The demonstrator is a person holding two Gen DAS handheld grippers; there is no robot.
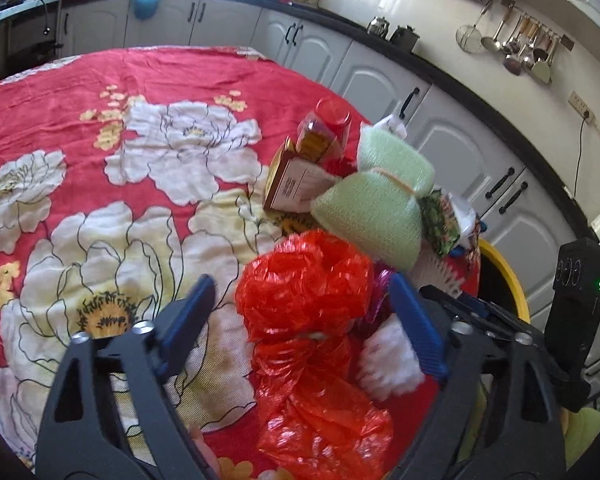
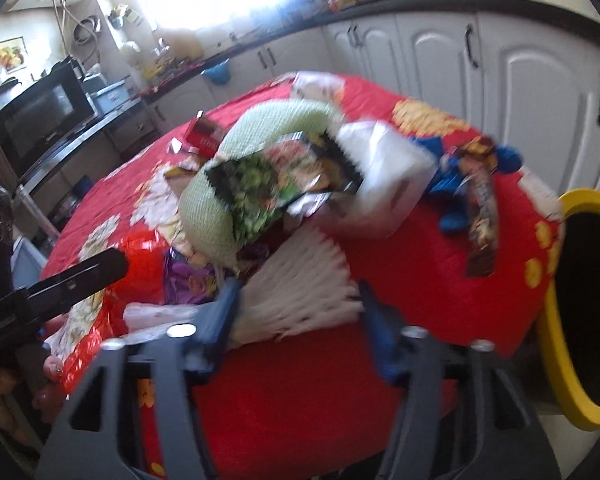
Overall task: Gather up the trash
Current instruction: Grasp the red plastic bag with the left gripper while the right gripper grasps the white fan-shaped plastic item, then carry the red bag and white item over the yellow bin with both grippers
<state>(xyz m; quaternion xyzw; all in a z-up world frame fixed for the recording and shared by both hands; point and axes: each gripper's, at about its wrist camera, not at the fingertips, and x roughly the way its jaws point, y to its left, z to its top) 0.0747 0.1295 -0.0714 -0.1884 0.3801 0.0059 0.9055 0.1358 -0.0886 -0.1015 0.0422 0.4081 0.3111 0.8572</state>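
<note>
A crumpled red plastic bag (image 1: 300,300) lies on the red flowered tablecloth (image 1: 120,160). My left gripper (image 1: 300,284) is open around it, and its left finger (image 1: 196,308) stands clear of the bag. A pink wrapper (image 1: 380,284) and white tissue (image 1: 384,360) lie by the right finger. In the blurred right wrist view my right gripper (image 2: 298,290) is closed on a white pleated foam sleeve (image 2: 300,276), its blue pads touching both edges. A yellow-rimmed bin (image 2: 556,320) stands off the table's right edge.
A pile sits behind the grippers: a green knitted sponge (image 1: 380,208), a green snack packet (image 2: 276,188), a white bag (image 2: 388,184), a blue item with a long wrapper (image 2: 480,208), a red-lidded jar (image 1: 324,128) and a box (image 1: 296,188). Kitchen cabinets (image 1: 452,148) run behind.
</note>
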